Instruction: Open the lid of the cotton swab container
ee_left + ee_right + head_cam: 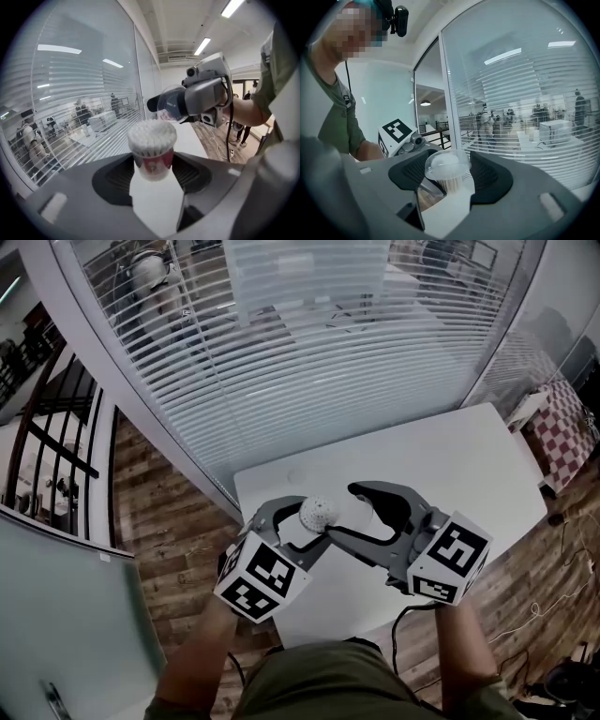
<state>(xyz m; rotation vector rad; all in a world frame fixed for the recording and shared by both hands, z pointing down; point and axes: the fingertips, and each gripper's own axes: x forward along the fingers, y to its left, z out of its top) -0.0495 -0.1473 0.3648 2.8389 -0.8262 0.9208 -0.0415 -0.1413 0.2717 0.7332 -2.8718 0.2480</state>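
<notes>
The cotton swab container [151,154] is a small round tub with a red label, packed with white swab tips that show bare at its top. My left gripper [152,176] is shut on its body and holds it upright above the white table [450,465]. The clear domed lid [446,165] is off the tub, pinched between the pads of my right gripper [449,176]. In the left gripper view the lid [169,106] hangs just above and behind the tub. From the head view the swab tips [317,514] sit between the left gripper [298,524] and the right gripper [345,514].
A glass wall with slatted blinds [309,352] runs along the table's far side, with people behind it. Wooden floor [169,521] lies to the left and right. A cable [403,634] trails from the right gripper. A red checkered object [562,427] stands at the far right.
</notes>
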